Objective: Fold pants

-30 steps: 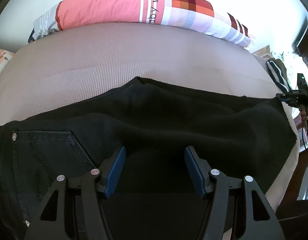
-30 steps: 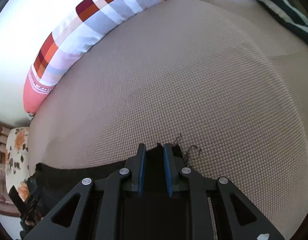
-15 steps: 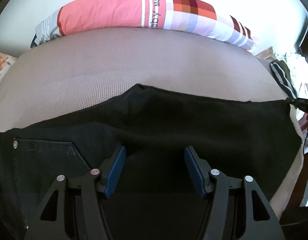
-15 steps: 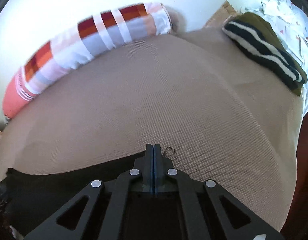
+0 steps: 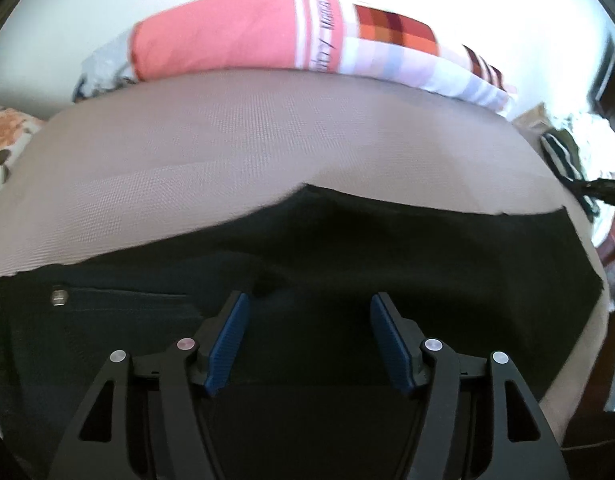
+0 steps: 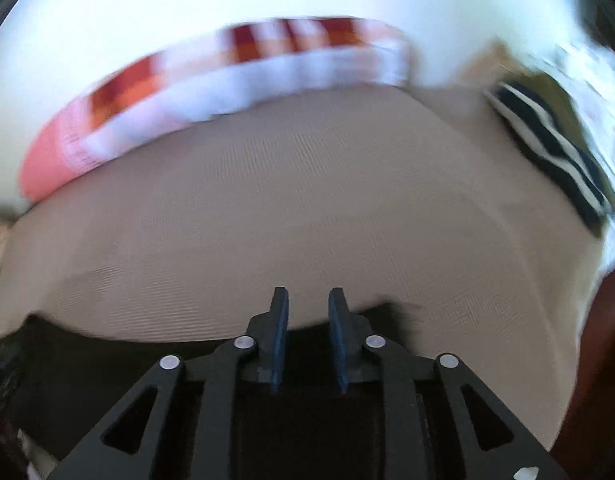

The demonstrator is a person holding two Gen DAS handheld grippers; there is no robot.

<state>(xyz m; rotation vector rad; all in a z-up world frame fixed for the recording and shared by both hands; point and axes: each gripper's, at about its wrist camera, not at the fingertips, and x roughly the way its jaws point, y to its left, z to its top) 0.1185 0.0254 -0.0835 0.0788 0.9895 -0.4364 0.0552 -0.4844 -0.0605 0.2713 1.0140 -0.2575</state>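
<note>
At the far left of the left wrist view a floral-patterned cloth (image 5: 5, 136) shows at the edge, beside the beige woven mattress cover (image 5: 267, 152) that fills the middle of the frame. Along its far edge lies a long pillow (image 5: 291, 36), pink on the left and checked in red, orange and white toward the right, against a white wall. The black pants (image 5: 387, 256) lie spread flat across the near part of the mattress cover, running from the left border almost to the right edge of the bed; a back pocket with a metal rivet (image 5: 59, 296) sits at the left. The left gripper (image 5: 309, 336) hangs over the pants with its blue-padded fingers wide apart and opening a little, the dark cloth seen under the gap but not pinched. To the right, a folded striped garment (image 5: 563, 152) rests at the bed's corner, and a dark tool tip (image 5: 605, 190) reaches in from the right border near the pants' far corner.

In the blurred right wrist view the same pillow (image 6: 243, 76) curves across the top left, then the open mattress cover (image 6: 307, 200). The right gripper (image 6: 307, 308) has its fingers narrowly parted and opening, nothing between them; the pants' edge (image 6: 107, 356) lies just below the tips. The striped garment (image 6: 555, 148) lies at the right, well apart from the pants.
</note>
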